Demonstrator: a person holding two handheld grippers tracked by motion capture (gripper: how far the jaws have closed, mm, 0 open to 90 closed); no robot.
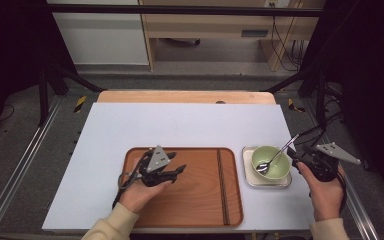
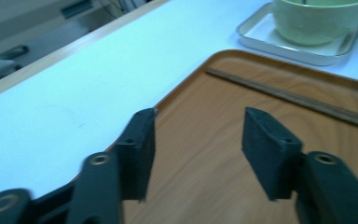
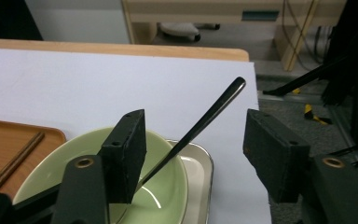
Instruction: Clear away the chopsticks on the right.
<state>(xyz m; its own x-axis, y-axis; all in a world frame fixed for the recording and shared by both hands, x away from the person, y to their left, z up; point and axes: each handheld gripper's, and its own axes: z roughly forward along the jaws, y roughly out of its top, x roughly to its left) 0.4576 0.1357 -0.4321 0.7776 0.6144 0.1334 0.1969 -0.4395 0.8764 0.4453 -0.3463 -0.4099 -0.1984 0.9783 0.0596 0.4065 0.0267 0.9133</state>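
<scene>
My right gripper point(image 3: 191, 149) stands with jaws apart around the spoon point(image 3: 200, 126), which leans in the green bowl point(image 1: 270, 162) at lower right of the high view. The spoon looks light, stiff and slick, so I'd pinch mid-handle. My left gripper point(image 2: 198, 140) is also spread, over the wooden tray point(image 2: 270, 126).

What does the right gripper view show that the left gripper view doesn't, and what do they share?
Right gripper view: the slim metal spoon leaning in the bowl, handle rising between the open right hand-held gripper jaws, plus the floor and cables beyond the table.

Left gripper view: the open left hand-held gripper over a broad stretch of the brown wooden tray.

Both: the pale green bowl on its white square dish, the dark chopsticks and the white table.
</scene>
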